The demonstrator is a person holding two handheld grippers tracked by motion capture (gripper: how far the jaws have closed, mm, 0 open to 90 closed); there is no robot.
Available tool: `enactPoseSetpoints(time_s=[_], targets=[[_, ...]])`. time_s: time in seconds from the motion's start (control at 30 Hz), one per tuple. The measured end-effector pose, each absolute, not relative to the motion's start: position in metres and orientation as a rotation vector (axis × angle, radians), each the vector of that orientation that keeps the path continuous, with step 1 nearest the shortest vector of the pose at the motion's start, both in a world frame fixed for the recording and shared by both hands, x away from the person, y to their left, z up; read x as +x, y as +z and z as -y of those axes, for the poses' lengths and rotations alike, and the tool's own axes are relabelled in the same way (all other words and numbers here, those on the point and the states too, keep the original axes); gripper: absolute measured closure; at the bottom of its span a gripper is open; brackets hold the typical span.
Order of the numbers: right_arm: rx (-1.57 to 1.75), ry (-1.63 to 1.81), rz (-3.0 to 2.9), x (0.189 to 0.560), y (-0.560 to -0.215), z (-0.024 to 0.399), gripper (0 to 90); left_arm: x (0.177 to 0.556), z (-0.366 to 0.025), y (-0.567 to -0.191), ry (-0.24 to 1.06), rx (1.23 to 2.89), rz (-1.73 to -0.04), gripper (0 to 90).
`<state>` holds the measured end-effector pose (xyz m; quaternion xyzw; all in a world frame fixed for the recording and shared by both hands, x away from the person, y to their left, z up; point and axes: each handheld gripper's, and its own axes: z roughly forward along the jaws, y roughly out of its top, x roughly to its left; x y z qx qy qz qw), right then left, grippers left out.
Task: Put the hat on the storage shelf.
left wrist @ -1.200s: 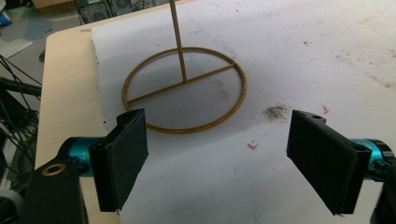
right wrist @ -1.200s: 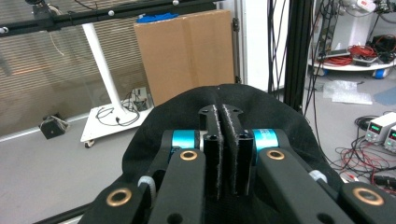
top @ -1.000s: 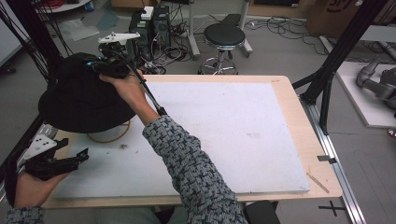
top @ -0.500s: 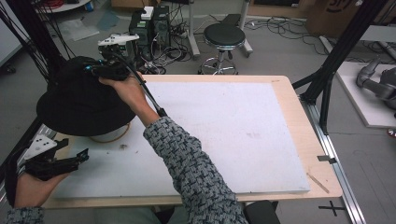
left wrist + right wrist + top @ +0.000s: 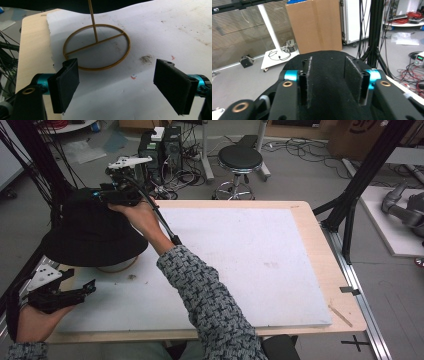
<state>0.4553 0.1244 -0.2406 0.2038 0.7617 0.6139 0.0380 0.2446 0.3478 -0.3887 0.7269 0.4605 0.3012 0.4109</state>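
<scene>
One white table mat [image 5: 240, 265], stool [image 5: 241, 157] behind

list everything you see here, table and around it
hat: 1, black, over the table's left edge, on the stand, held by the right gripper
stand: 1, gold wire ring with upright rod, under the hat
white board: 1, covering the wooden table
stool: 1, black seat, on the floor beyond the table
cardboard box: 1, brown, on the floor
right gripper: 1, black, fingers pinching the hat's crown
left gripper: 1, black, open, near the stand's base
sleeve: 1, grey patterned, right arm
</scene>
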Motion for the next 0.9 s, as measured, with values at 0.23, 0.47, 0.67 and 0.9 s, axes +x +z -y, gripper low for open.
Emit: enactPoseSetpoints(time_s=[0.23, 0.47, 0.67, 0.9], targets=[[0.683, 1.859, -2.295, 0.460, -0.242, -0.093, 52.3, 0.245, -0.345, -0.389, 0.756, 1.842, -1.151, 20.8], [0.776, 1.826, -2.241, 0.464, -0.242, -0.040, 40.5, 0.245, -0.345, -0.391, 0.753, 1.842, -1.156, 20.8], [0.815, 1.785, -2.206, 0.463, -0.235, -0.005, 36.4, 0.245, -0.341, -0.391, 0.751, 1.846, -1.147, 20.8], [0.850, 1.754, -2.157, 0.455, -0.222, 0.040, 34.2, 0.247, -0.339, -0.392, 0.743, 1.852, -1.144, 20.8]])
